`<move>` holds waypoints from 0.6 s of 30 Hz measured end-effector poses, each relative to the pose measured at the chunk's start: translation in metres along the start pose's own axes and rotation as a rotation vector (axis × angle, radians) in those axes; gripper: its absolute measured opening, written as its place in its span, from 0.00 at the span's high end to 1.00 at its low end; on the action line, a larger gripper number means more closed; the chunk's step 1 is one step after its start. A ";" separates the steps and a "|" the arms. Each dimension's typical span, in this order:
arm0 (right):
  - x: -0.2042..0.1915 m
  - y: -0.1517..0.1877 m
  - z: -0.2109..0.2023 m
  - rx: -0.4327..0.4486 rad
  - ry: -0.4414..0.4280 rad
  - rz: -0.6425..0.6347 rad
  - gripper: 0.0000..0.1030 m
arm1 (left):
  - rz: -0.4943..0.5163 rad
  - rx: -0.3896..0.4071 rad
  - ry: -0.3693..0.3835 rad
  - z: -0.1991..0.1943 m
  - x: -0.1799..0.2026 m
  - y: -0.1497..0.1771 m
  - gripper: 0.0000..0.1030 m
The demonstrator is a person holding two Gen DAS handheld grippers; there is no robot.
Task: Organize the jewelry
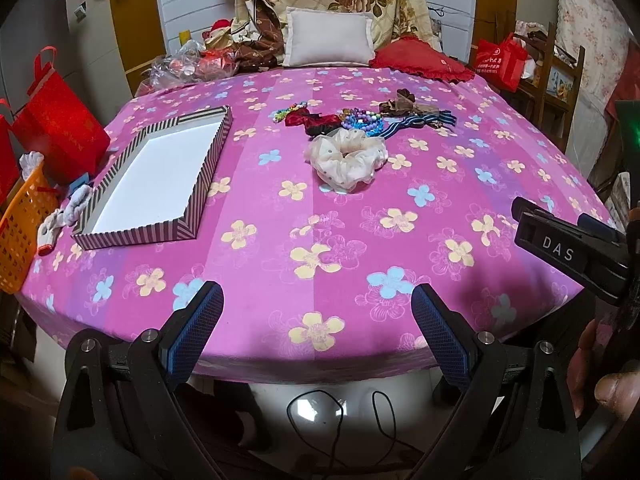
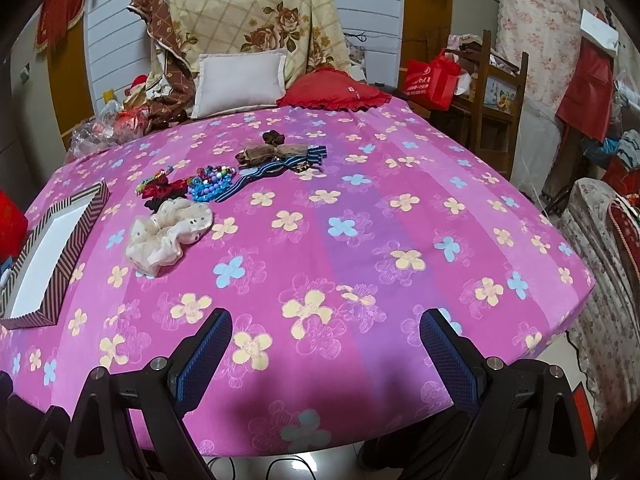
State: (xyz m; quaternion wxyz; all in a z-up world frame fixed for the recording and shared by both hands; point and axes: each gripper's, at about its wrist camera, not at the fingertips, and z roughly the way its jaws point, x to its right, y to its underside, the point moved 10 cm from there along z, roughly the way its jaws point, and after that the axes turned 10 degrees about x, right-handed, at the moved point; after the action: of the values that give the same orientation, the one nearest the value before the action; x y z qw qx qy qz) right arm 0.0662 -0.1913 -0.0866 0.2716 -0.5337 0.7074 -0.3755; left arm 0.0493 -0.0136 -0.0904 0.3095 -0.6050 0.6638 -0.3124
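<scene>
While both my tools hang over the near edge of the bed, my left gripper (image 1: 318,326) has its blue-padded fingers (image 1: 198,330) spread wide with nothing between them, and my right gripper (image 2: 326,350) is just as wide and just as empty. Beneath them lies the pink flowered sheet (image 2: 360,240). From the left wrist view I see the side of my right tool at the right margin, with my own hand (image 1: 604,376) wrapped around its handle below. Farther out, near the middle of the sheet, the cream scrunchie (image 1: 347,159) lies nearest me. Just behind it is a cluster: a dark red scrunchie (image 1: 316,120), the blue and purple bead bracelets (image 1: 366,120) touching it, a navy striped ribbon (image 1: 416,122) and a brown fabric bow (image 1: 404,100). Well apart to the left, the striped box (image 1: 208,168) lies open, its white bottom bare. At the far end a white pillow (image 1: 326,40) rests beside a red cushion (image 1: 420,60).
</scene>
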 end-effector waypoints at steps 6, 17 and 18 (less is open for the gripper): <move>-0.004 0.001 0.002 -0.005 -0.009 -0.015 0.09 | 0.000 -0.004 0.000 0.001 0.000 0.000 0.07; -0.007 0.005 0.003 -0.007 -0.013 -0.034 0.09 | -0.029 0.002 0.000 0.001 -0.009 -0.006 0.07; -0.009 0.005 0.003 -0.005 -0.015 -0.039 0.09 | -0.039 0.006 -0.001 0.001 -0.012 -0.007 0.07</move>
State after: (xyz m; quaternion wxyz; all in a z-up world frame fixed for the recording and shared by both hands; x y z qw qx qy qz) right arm 0.0679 -0.1829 -0.0921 0.2681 -0.5510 0.6956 -0.3750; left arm 0.0549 -0.0024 -0.0849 0.3055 -0.6172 0.6507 -0.3198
